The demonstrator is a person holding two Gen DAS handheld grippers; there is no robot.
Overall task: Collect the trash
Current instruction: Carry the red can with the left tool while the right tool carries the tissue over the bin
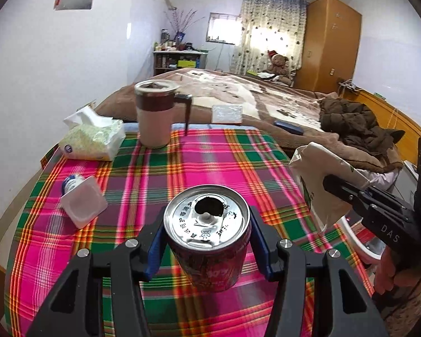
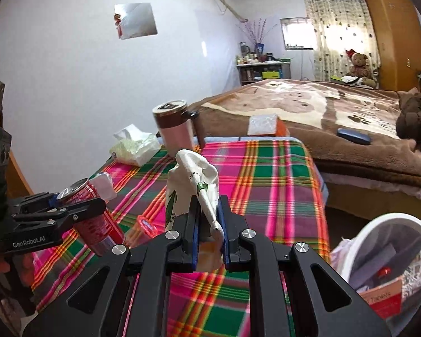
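Observation:
My left gripper [image 1: 207,241] is shut on a red soda can [image 1: 210,252] with an open silver top, held upright over the plaid tablecloth [image 1: 182,168]. The can also shows in the right wrist view [image 2: 92,219], held by the left gripper [image 2: 78,205]. My right gripper [image 2: 207,224] is shut on a crumpled white paper bag with green print [image 2: 193,191], held above the table. The bag [image 1: 320,179] and the right gripper [image 1: 339,188] show at the right of the left wrist view. A white trash bin [image 2: 390,266] with rubbish in it stands low at the right.
On the table stand a pink lidded mug [image 1: 154,112], a tissue pack [image 1: 92,137] and a small white plastic cup on its side [image 1: 81,199]. A bed with a brown blanket [image 1: 252,95] lies behind the table. A small red item [image 2: 147,226] lies on the cloth.

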